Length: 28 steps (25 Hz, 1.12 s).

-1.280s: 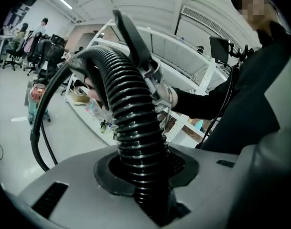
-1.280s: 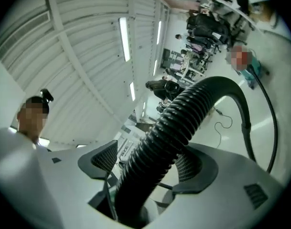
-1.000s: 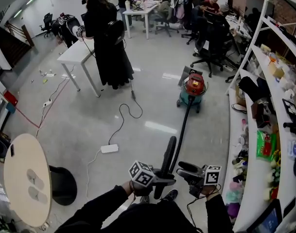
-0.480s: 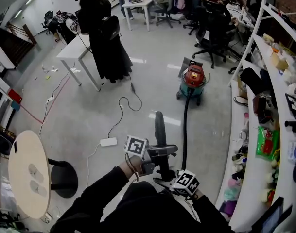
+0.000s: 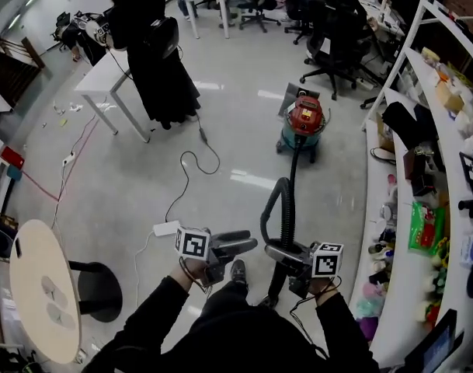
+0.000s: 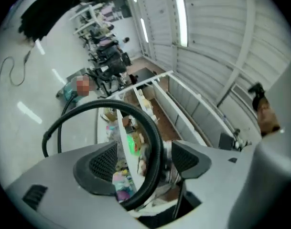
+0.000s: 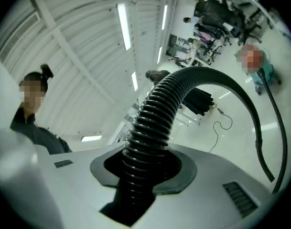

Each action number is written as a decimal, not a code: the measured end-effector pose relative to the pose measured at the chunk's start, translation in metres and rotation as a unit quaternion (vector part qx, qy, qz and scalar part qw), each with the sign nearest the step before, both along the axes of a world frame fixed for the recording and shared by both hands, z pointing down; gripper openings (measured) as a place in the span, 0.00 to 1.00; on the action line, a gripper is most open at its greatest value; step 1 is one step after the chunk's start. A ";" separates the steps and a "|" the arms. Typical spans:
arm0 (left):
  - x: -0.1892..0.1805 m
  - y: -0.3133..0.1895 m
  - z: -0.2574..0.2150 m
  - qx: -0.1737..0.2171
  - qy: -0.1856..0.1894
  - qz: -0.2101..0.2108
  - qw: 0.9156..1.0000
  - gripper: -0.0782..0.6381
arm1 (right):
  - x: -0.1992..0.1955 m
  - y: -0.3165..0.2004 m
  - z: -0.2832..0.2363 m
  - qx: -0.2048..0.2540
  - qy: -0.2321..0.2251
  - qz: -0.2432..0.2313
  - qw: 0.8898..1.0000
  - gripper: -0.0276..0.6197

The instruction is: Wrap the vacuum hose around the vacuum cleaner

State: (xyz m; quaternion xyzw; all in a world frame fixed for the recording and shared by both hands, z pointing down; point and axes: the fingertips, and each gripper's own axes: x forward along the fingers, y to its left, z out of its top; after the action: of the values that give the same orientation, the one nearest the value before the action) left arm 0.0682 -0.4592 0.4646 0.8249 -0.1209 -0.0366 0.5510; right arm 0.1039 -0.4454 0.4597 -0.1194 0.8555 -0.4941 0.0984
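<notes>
Now, the gathering-in of the hose (image 5: 292,179) was under way, and a change of grip was being made. The right gripper (image 5: 273,249) was seen clamped on the ribbed hose. Its jaws had just been closing round it, and in the right gripper view the ribs were pinched between the pads. The left gripper (image 5: 248,242) was held just to the left with its jaws spread wide, having just been opening. Nothing was pressed by its pads, though the black loop was seen crossing the gap ahead of them in the left gripper view.

From the right gripper the hose was arched up into a hump, then run away along the floor (image 5: 143,193) to the vacuum cleaner (image 5: 304,123). That was parked well apart on the far side, near the office chairs (image 5: 329,49). No turn of hose was yet laid around the machine, so the task was judged to be at an early stage, with slack being taken in hand over hand.

For the next move, a fresh hold further along the hose was probably called for from the freed left gripper. The machine had to be approached before any winding could be started.
</notes>
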 end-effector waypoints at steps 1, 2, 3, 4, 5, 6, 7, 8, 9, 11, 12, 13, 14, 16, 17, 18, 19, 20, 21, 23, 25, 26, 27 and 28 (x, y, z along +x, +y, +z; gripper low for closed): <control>-0.001 0.014 0.009 0.040 -0.030 0.036 0.998 0.60 | 0.003 -0.019 -0.001 -0.018 -0.013 0.020 1.000 0.26; 0.001 0.029 0.018 0.081 -0.062 0.079 0.992 0.60 | 0.005 -0.037 -0.003 -0.032 -0.023 0.039 0.998 0.26; 0.006 0.043 0.027 0.119 -0.091 0.122 0.981 0.60 | 0.006 -0.054 -0.006 -0.043 -0.030 0.058 0.997 0.26; 0.012 0.055 0.036 0.153 -0.114 0.160 0.968 0.60 | 0.006 -0.070 -0.008 -0.054 -0.037 0.076 0.995 0.26; 0.020 0.063 0.046 0.181 -0.131 0.193 0.955 0.60 | 0.005 -0.085 -0.009 -0.067 -0.045 0.092 0.993 0.26; 0.028 0.068 0.056 0.204 -0.142 0.221 0.943 0.60 | 0.002 -0.099 -0.010 -0.081 -0.051 0.107 0.990 0.26; 0.035 0.071 0.066 0.221 -0.149 0.247 0.932 0.60 | -0.003 -0.112 -0.010 -0.095 -0.055 0.121 0.986 0.26; 0.041 0.073 0.076 0.232 -0.153 0.270 0.922 0.60 | -0.009 -0.123 -0.010 -0.110 -0.057 0.134 0.983 0.26; 0.044 0.073 0.084 0.238 -0.154 0.289 0.914 0.60 | -0.016 -0.133 -0.009 -0.124 -0.058 0.145 0.980 0.26; 0.045 0.068 0.087 0.235 -0.145 0.307 0.911 0.57 | -0.029 -0.149 -0.005 -0.151 -0.054 0.160 0.974 0.26; 0.041 0.063 0.083 0.230 -0.138 0.310 0.912 0.35 | -0.033 -0.156 -0.004 -0.162 -0.053 0.164 0.972 0.26; 0.035 0.056 0.076 0.226 -0.130 0.314 0.913 0.31 | -0.035 -0.163 -0.004 -0.168 -0.054 0.167 0.970 0.27; 0.026 0.050 0.067 0.225 -0.123 0.321 0.912 0.31 | -0.037 -0.170 -0.006 -0.168 -0.055 0.167 0.970 0.33; 0.006 0.036 0.048 0.226 -0.117 0.346 0.903 0.30 | -0.040 -0.177 -0.012 -0.156 -0.053 0.158 0.974 0.58; -0.004 0.027 0.040 0.228 -0.121 0.361 0.896 0.30 | -0.040 -0.178 -0.014 -0.150 -0.051 0.153 0.975 0.60; -0.014 0.017 0.034 0.232 -0.129 0.375 0.888 0.30 | -0.038 -0.176 -0.015 -0.148 -0.052 0.151 0.976 0.60; -0.025 0.005 0.029 0.236 -0.141 0.385 0.881 0.30 | -0.035 -0.174 -0.014 -0.152 -0.057 0.154 0.975 0.60; -0.035 -0.008 0.026 0.235 -0.153 0.392 0.876 0.30 | -0.032 -0.170 -0.013 -0.159 -0.064 0.158 0.972 0.60; -0.045 -0.021 0.023 0.231 -0.163 0.400 0.872 0.31 | -0.028 -0.165 -0.011 -0.164 -0.069 0.162 0.971 0.60; -0.063 -0.039 0.019 0.224 -0.180 0.427 0.857 0.31 | -0.022 -0.153 -0.005 -0.136 -0.027 0.168 0.976 0.60; -0.074 -0.047 0.020 0.229 -0.209 0.468 0.828 0.31 | -0.017 -0.147 0.002 -0.031 0.121 0.171 0.977 0.60; -0.076 -0.050 0.022 0.232 -0.226 0.487 0.811 0.31 | -0.015 -0.148 0.005 0.040 0.213 0.168 0.962 0.60; -0.075 -0.054 0.025 0.236 -0.242 0.502 0.796 0.32 | -0.016 -0.152 0.003 0.109 0.294 0.159 0.936 0.60; -0.073 -0.059 0.027 0.240 -0.255 0.514 0.783 0.32 | -0.019 -0.158 0.000 0.172 0.356 0.146 0.907 0.60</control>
State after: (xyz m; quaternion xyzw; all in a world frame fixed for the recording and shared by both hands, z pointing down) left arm -0.0049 -0.5187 0.4915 0.8495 0.1973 0.4363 0.2217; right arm 0.0851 -0.6035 0.4598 -0.3923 0.8785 -0.2436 -0.1227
